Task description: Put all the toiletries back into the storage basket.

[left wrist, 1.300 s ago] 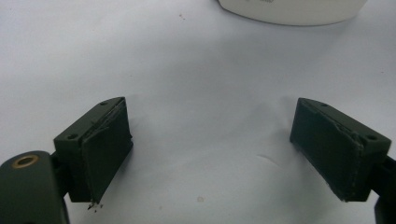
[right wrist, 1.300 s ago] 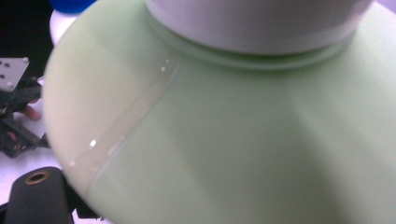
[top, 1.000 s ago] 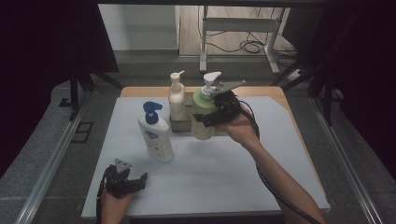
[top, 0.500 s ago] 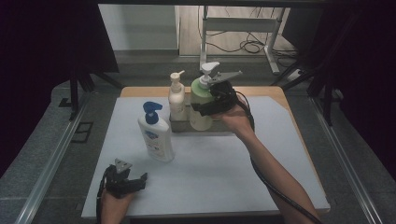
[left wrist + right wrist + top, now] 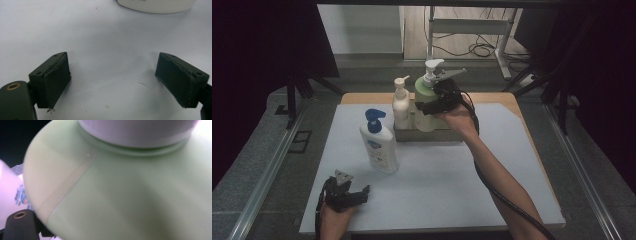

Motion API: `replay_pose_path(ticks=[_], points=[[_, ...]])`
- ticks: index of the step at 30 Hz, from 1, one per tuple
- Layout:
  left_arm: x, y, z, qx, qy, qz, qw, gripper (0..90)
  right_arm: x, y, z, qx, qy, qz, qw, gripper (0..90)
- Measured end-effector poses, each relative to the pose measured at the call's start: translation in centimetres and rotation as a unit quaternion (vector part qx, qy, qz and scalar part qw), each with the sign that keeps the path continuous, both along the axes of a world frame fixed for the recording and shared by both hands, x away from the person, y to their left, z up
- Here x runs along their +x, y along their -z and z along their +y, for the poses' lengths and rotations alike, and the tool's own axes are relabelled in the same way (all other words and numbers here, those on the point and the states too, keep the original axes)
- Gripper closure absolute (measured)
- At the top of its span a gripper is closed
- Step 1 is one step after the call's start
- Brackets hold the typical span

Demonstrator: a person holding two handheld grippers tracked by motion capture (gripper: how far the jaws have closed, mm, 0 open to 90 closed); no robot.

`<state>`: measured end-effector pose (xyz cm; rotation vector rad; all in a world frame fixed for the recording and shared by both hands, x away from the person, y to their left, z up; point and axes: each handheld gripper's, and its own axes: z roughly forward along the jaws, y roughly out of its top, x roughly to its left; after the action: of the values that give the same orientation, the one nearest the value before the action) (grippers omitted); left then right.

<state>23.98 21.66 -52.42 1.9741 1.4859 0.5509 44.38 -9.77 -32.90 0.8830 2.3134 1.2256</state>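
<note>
Now that the green bottle (image 5: 426,107) stands in the grey tray (image 5: 447,134) next to the cream bottle (image 5: 400,107), placing looks abt done. Vs a sec ago it's moved back and down w/ my right gripper (image 5: 435,102), pinching it. Blue-cap bottle (image 5: 379,145) waits; left gripper (image 5: 348,192) unchanged, spread, idle.
</note>
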Motion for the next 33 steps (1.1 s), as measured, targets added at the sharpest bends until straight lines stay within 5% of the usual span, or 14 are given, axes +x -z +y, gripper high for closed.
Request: replay_pose_path(ticks=[18, 33], points=[[0.0, 0.0, 0.0, -0.001, -0.001, 0.002, 1.0000, 12.0, 2.3, 1.2, 1.0, -0.010, 0.017, -0.013, 0.9997, 12.5], [0.0, 0.0, 0.0, -0.001, -0.001, 0.002, 1.0000, 11.9, 3.5, 4.0, 1.6, -0.026, 0.015, 0.007, 0.9995, 12.5]])
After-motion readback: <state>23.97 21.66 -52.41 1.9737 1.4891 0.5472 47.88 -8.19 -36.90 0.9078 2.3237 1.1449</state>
